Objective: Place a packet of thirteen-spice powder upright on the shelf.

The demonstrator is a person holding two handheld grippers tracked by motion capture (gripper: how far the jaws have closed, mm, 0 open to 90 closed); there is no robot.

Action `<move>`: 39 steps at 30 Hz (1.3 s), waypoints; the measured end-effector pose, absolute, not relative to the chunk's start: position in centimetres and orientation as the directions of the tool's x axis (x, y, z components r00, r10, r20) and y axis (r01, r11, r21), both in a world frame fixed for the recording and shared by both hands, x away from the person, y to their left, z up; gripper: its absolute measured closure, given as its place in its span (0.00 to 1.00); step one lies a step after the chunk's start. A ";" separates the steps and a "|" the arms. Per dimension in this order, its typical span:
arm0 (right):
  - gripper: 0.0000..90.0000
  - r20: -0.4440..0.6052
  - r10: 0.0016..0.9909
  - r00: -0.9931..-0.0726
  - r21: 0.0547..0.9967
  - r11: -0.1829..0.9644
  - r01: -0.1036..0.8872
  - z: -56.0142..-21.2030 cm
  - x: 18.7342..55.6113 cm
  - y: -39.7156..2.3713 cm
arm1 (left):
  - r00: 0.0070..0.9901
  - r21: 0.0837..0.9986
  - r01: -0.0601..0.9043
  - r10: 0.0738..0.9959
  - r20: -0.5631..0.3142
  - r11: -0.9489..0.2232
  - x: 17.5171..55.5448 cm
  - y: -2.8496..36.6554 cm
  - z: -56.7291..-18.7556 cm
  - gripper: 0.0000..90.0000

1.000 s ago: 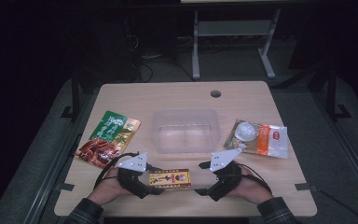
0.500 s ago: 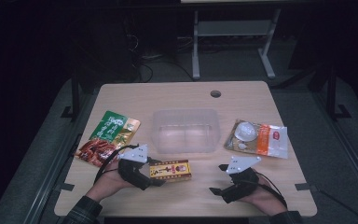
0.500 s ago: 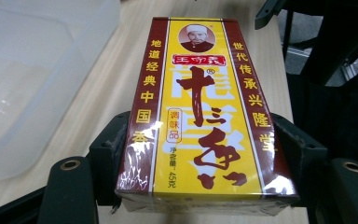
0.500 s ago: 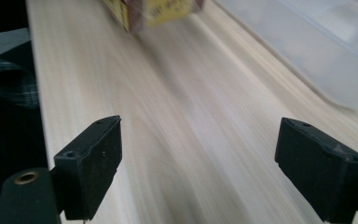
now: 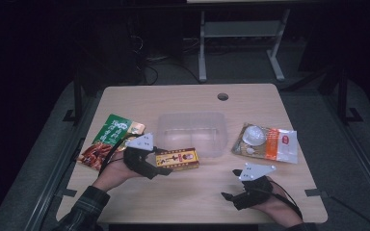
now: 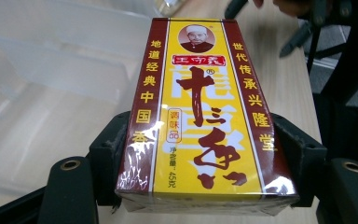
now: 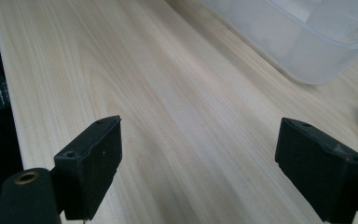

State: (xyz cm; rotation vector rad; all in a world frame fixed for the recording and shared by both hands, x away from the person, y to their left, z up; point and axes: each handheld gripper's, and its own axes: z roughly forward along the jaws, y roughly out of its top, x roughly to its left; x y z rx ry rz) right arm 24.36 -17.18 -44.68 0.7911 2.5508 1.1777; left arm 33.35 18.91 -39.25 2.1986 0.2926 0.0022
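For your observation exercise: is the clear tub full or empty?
Empty: the clear tub shows bare walls and floor; the yellow box sits outside, clamped in the left gripper.

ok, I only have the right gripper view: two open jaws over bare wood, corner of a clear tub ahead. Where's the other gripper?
Observer: The left gripper is beside the clear plastic tub, shut on a yellow and maroon seasoning box.
Operator: Gripped how?
Observer: In the left gripper view, the pads press the box's two long sides near one end.
Operator: Anything else on the table?
Observer: A green and red snack pouch lies left of the tub, and a clear and orange food packet lies right of it.
Operator: And my gripper?
Observer: The right gripper is near the table's front edge, holding nothing.
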 end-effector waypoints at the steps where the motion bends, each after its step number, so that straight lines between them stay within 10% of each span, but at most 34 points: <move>1: 0.16 0.022 0.557 -0.830 0.755 0.535 0.379 -44.7 24.3 -17.1 | 0.972 0.789 0.206 0.214 -0.097 -0.578 33.6 18.7 -39.1 0.35; 39: 0.17 0.028 0.523 -0.852 0.776 0.526 0.348 -44.4 24.3 -17.4 | 0.984 0.687 0.157 0.172 -0.048 -0.710 44.9 10.3 -37.1 0.35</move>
